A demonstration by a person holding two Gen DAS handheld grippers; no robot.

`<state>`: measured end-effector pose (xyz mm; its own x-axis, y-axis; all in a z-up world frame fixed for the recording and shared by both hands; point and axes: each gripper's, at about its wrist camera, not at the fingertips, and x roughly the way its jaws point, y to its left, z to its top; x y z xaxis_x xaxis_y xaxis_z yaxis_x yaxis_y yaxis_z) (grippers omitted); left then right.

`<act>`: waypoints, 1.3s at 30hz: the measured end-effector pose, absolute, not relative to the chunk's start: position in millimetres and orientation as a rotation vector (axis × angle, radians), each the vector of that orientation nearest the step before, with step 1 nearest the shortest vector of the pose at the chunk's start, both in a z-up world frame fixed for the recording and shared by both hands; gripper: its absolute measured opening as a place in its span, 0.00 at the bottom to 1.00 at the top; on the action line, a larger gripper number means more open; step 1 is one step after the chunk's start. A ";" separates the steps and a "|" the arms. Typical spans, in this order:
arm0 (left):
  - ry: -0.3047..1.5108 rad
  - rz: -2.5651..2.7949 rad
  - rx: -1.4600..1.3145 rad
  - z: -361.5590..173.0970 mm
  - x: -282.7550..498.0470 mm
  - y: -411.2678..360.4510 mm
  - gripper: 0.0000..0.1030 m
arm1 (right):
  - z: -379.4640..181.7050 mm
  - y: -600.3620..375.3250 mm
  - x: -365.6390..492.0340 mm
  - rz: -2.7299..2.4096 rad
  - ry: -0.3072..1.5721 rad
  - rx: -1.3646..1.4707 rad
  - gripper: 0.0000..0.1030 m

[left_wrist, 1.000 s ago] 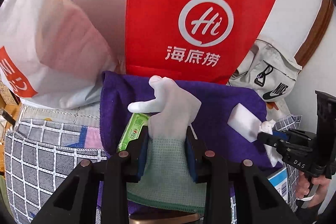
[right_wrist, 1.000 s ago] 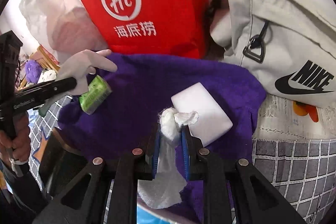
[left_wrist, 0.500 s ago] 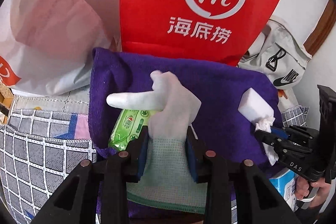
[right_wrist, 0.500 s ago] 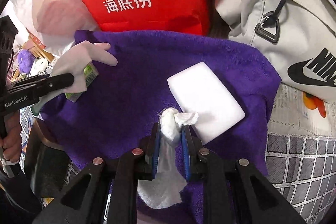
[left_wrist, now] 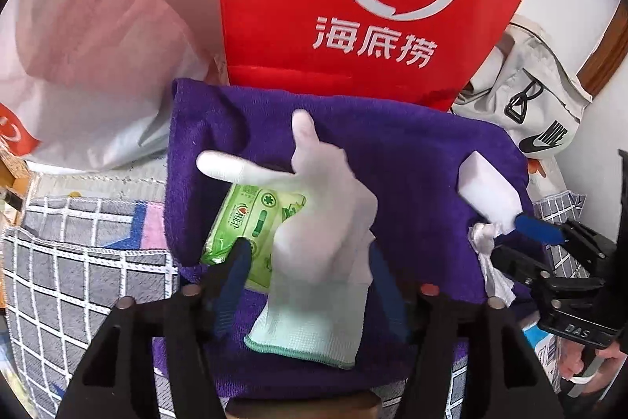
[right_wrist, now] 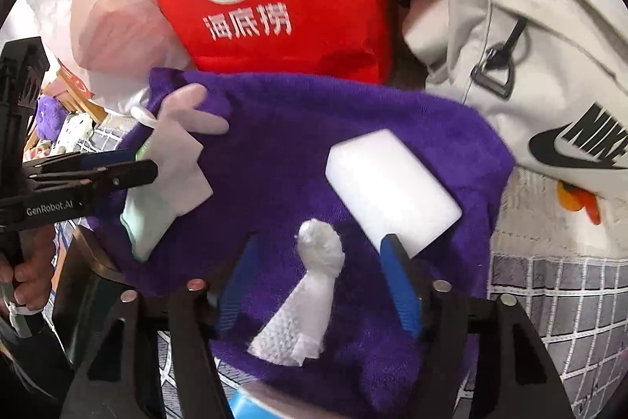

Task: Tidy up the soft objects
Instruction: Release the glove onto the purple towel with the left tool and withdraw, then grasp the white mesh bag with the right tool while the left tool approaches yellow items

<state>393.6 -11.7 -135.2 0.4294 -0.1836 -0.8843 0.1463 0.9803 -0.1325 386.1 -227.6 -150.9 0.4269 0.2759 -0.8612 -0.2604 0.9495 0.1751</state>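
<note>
Left gripper (left_wrist: 306, 277) is opening, blue pads standing clear on both sides of the white glove (left_wrist: 318, 242); the glove is sitting between them, no longer pinched. Its pale green cuff is lying nearest the camera on the purple towel (left_wrist: 412, 160), and its palm is draping over a green wipes pack (left_wrist: 251, 222), with one finger sticking left and another pointing away.

Right gripper (right_wrist: 320, 281) is opening too, jaws spreading apart around a twisted white tissue (right_wrist: 310, 285) that is resting loose on the same towel, bunched knob end pointing away, flat end toward the camera. No pad is pressing on it.

Just past the tissue, a white sponge block (right_wrist: 388, 187) is lying on the towel, one blue pad tip overlapping its near corner in view; contact is hard to tell.

Handling guess: the glove looks light, limp and likely to sag, so it is best pinched at the cuff or across the palm, not by a finger. The tissue looks nearly weightless and tear-prone, so the twisted waist below the knob is the safest hold. The sponge probably compresses; a grip across its short sides seems best.

Farther back, a red paper bag (left_wrist: 373, 2) is standing upright behind the towel, a white plastic bag (left_wrist: 90, 38) is at the left, and a grey Nike bag (right_wrist: 549, 65) is at the right.
</note>
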 end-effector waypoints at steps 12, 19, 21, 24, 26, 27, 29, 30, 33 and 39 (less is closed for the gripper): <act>0.992 -0.162 -0.001 -77.5 353.2 0.3 0.62 | -94.2 -224.8 337.6 0.333 0.990 0.075 0.64; 0.934 -0.139 -0.052 -52.1 303.5 29.8 0.62 | -80.2 -217.5 281.3 0.371 0.993 0.140 0.64; 0.932 -0.140 -0.065 -52.4 285.8 35.8 0.62 | -80.0 -210.1 264.2 0.391 1.005 0.132 0.64; 0.944 -0.147 -0.064 -58.9 266.5 41.1 0.62 | -84.4 -198.7 235.6 0.404 1.031 0.085 0.64; 0.963 -0.141 -0.064 -68.1 252.2 43.1 0.62 | -89.4 -193.6 218.0 0.405 1.047 0.070 0.64; 0.968 -0.141 -0.058 -72.2 245.4 43.4 0.62 | -93.3 -190.7 210.0 0.414 1.059 0.067 0.64; 0.972 -0.141 -0.053 -78.4 232.2 44.2 0.62 | -101.9 -185.5 193.5 0.423 1.087 0.065 0.64; 0.977 -0.146 -0.059 -84.1 223.4 45.6 0.62 | -107.0 -182.5 185.8 0.424 1.104 0.058 0.64; 0.990 -0.155 -0.079 -96.7 205.3 49.6 0.62 | -123.3 -173.0 164.6 0.437 1.139 0.039 0.65; 1.005 -0.169 -0.101 -116.4 176.1 54.0 0.62 | -130.4 -156.4 131.4 0.454 1.095 -0.004 0.86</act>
<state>176.1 54.0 -116.4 0.5246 -0.1878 -0.8304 0.0946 0.9822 -0.1624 131.4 -156.4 -130.4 0.3759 0.3529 -0.8568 -0.3565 0.9086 0.2178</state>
